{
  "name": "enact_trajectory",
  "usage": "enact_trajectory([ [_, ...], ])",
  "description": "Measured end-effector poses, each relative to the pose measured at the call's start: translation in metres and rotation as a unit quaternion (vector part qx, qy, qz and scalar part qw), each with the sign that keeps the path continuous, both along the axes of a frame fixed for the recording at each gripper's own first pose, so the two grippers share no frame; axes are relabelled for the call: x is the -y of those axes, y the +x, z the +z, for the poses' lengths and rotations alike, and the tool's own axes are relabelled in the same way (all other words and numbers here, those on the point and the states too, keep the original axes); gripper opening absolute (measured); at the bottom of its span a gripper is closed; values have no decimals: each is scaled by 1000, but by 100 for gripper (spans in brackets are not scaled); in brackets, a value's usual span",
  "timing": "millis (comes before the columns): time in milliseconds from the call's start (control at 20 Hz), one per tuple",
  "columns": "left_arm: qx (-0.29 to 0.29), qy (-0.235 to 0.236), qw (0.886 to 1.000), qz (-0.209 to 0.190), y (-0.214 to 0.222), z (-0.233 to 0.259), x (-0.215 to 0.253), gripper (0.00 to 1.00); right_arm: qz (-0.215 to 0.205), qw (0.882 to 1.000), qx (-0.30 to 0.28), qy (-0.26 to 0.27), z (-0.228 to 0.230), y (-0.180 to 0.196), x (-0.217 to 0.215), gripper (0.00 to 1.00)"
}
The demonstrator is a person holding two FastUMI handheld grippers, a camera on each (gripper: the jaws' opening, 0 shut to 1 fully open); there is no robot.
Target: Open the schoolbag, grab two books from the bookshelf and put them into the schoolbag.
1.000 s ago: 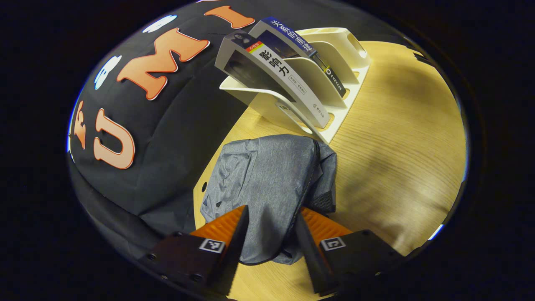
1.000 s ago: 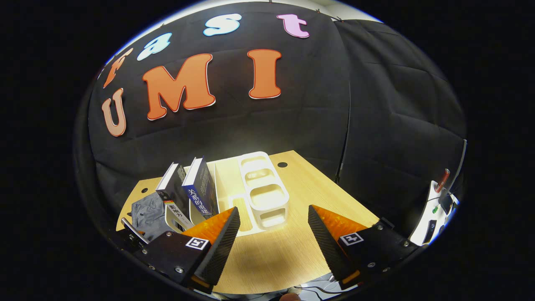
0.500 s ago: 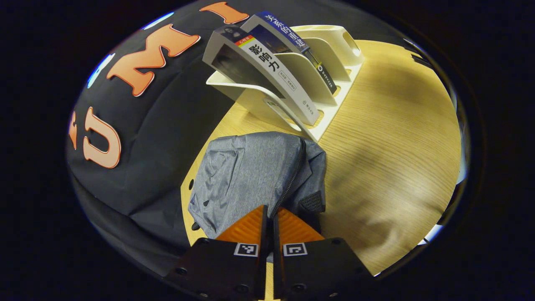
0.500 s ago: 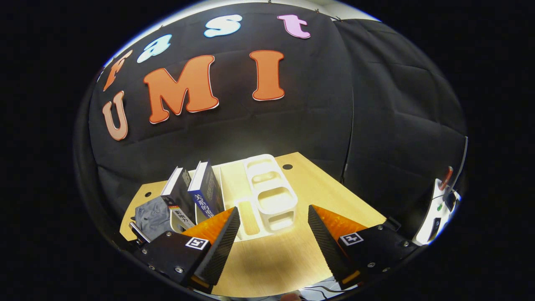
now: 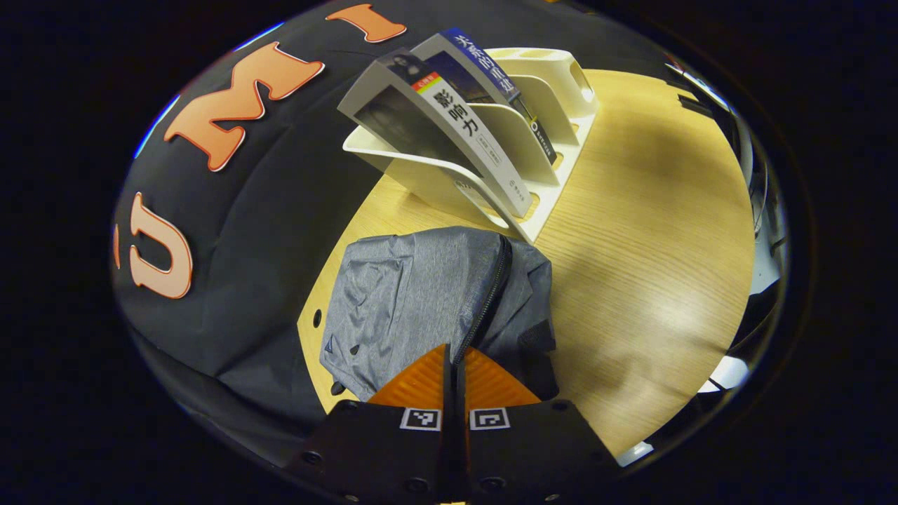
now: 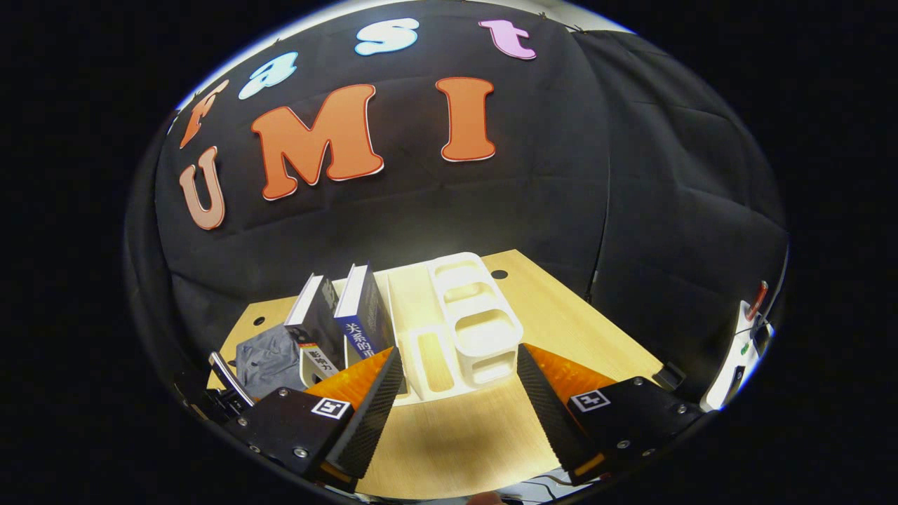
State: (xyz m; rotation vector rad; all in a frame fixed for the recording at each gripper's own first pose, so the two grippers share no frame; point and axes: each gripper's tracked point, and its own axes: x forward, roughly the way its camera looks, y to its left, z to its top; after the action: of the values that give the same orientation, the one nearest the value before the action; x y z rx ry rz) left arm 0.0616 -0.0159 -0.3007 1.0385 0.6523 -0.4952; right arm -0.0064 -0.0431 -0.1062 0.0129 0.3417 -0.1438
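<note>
A grey schoolbag (image 5: 414,294) lies on the wooden table (image 5: 645,231), its dark zipper (image 5: 491,287) running toward me. My left gripper (image 5: 454,348) is shut at the near end of that zipper, pinching the bag's seam; the pull itself is hidden between the fingers. Just behind the bag stands a white bookshelf (image 5: 554,77) holding a grey-covered book (image 5: 449,119) and a blue-spined book (image 5: 491,77), both leaning. In the right gripper view my right gripper (image 6: 459,354) is open above the table, in front of the bookshelf (image 6: 470,322), with both books (image 6: 319,330) and the schoolbag (image 6: 263,361) to its left.
The black cloth wall rises directly behind the bag and shelf. Bare tabletop (image 6: 456,435) stretches in front of the shelf. A white device with a red part (image 6: 736,351) sits at the far right edge, beyond the table.
My left gripper went from open around the bag's near end to shut on the zipper seam. The right gripper stayed open and drifted slightly closer to the shelf.
</note>
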Motion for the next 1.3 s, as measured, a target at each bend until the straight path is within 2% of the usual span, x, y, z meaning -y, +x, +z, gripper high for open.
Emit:
enact_trajectory([
  [450,-39,-82,996,12,46,92,-28,1,-1,998,-45,35,-14,-15,-40,98],
  [700,-2,-96,995,-3,87,151,-39,1,-4,998,-48,44,-16,-21,-55,98],
  [850,20,-114,993,-6,107,179,-43,0,16,997,-61,40,-15,-27,-69,98],
  [1050,25,-139,990,1,123,191,-48,1,62,992,-99,39,-10,-33,-100,99],
  [1300,26,-163,986,10,130,196,-48,1,109,984,-140,29,16,-9,-137,98],
])
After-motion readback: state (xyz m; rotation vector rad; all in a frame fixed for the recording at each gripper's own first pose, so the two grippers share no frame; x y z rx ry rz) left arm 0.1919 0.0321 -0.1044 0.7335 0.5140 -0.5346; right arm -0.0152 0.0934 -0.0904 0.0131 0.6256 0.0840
